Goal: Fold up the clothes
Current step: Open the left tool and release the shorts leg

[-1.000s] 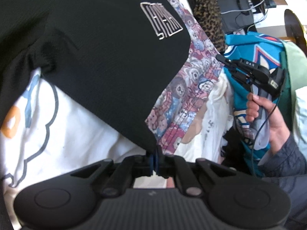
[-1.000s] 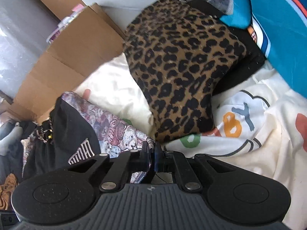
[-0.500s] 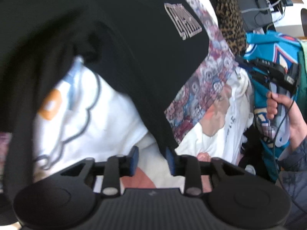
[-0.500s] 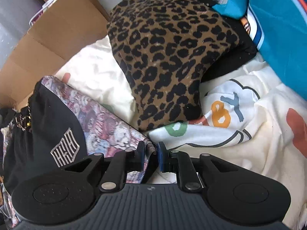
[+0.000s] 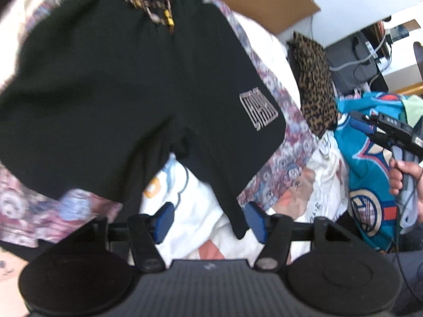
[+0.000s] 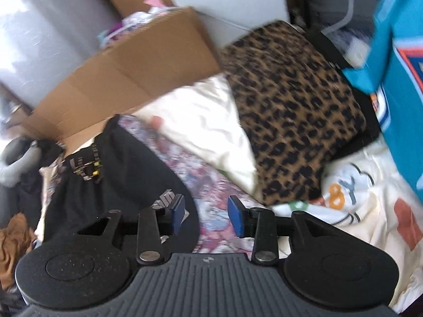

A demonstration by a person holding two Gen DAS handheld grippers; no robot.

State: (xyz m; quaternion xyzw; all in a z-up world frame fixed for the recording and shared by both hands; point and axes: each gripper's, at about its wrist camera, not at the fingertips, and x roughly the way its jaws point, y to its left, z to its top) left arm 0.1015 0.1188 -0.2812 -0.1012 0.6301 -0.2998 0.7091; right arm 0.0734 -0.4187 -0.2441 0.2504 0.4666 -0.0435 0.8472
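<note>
A: Grippers first, please. What are they doing?

B: Left gripper (image 5: 208,220) has its blue pads spread and its jaws are opening. A hem corner of the black shorts (image 5: 127,84) hangs between the pads, but they do not press on it. Right gripper (image 6: 206,216) is also opening, with only cloth beneath the gap and nothing pinched.

A: Where do the shorts lie?

B: Flat, legs pointing toward the left gripper, waistband and drawstring at the far end. They rest on a bear-print cloth (image 5: 285,142), which lies over a white printed sheet (image 5: 190,206). From the right wrist view the shorts sit at lower left.

A: What surrounds them?

B: A leopard-print garment (image 6: 293,111) folded beyond the shorts, a teal jersey (image 5: 370,179) at the right, and a cardboard box (image 6: 137,71) behind. In the left view a person's hand (image 5: 407,179) holds the right gripper's handle.

A: What could go wrong?

B: I judge the hem corner the main risk: if a pad snags it while lifting away, the leg could drag and spoil the lay. Grabbing the bear-print cloth together with the shorts would fold both at once
</note>
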